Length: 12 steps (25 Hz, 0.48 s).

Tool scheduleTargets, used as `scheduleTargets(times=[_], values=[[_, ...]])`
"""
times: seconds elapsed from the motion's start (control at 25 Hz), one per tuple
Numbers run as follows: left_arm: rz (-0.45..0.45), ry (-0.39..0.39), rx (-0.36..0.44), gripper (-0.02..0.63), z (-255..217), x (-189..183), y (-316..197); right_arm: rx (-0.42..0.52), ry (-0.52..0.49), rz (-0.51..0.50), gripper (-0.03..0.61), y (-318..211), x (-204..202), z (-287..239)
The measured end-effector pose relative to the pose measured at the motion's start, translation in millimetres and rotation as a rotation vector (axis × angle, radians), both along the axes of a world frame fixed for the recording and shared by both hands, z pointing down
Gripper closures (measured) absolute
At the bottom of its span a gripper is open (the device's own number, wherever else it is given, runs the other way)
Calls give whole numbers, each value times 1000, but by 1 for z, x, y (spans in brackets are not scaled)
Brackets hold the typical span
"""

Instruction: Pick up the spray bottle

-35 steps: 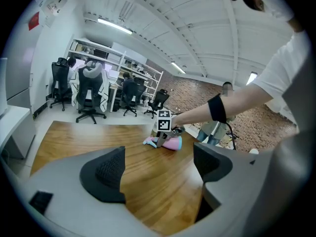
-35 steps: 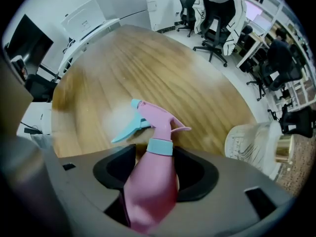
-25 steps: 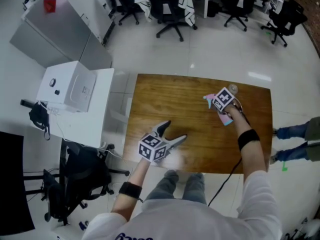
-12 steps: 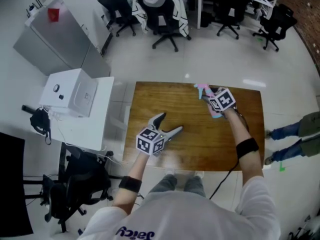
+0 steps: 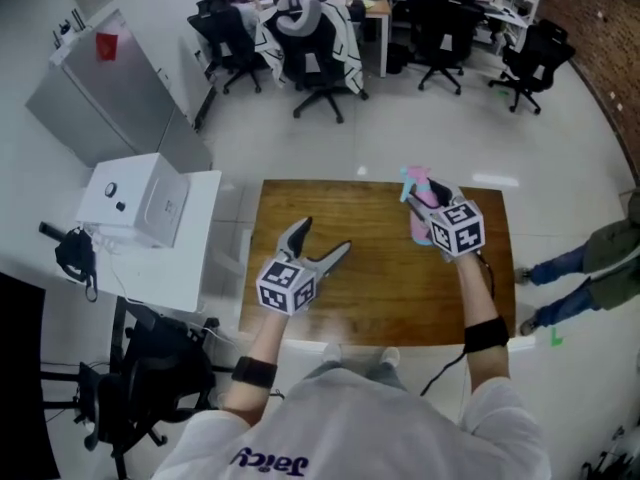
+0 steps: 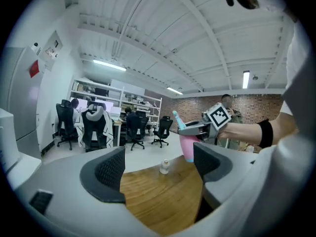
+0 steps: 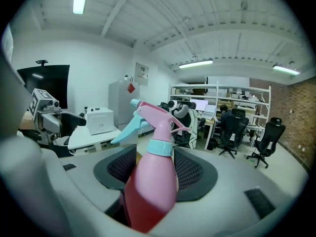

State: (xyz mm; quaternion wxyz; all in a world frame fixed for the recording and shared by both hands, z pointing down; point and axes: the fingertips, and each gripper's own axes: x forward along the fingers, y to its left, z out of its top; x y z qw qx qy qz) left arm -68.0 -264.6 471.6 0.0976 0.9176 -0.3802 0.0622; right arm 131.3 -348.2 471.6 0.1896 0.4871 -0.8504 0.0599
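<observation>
Between the jaws of the right gripper (image 5: pixel 428 208) stands the spray bottle (image 7: pixel 150 177), its pink body clamped by the dark ribbed pads on either side and its pale blue trigger head rising upright above them. I judge the grasp already made and the lift under way or just complete. The next move calls only for a steady, level carry, so that the bottle does not tilt or slip down through the pads. The left gripper (image 5: pixel 324 236) hangs with its jaws wide apart and nothing between them, well off to the other gripper's side above the wooden table (image 5: pixel 380 288), and has no part in this step. The right gripper view shows the hold plainly, whereas the head view hides it behind the marker cube and shows only the bottle's top past the fingertips. The left gripper view alone gives a side look at the bottle. Its base seems to sit off the wood there, though I cannot be sure. That view alone also shows a small clear bottle (image 6: pixel 164 167) standing on the table beyond its own jaws, near the held bottle.
</observation>
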Motion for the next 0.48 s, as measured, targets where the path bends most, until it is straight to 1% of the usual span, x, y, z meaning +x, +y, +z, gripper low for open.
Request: scheduleTargets(times=[0.16,0.36,0.48], values=[[-64,32,74,169,-17,-9,0,54,-59,65,333,38,21,-14],[-118,83,105,181,-19,-17,2,158,-62,148,331,85,49,-15],[-146,72,126,181,-15,-20,6,217,-84,173,331,110,59,-7]])
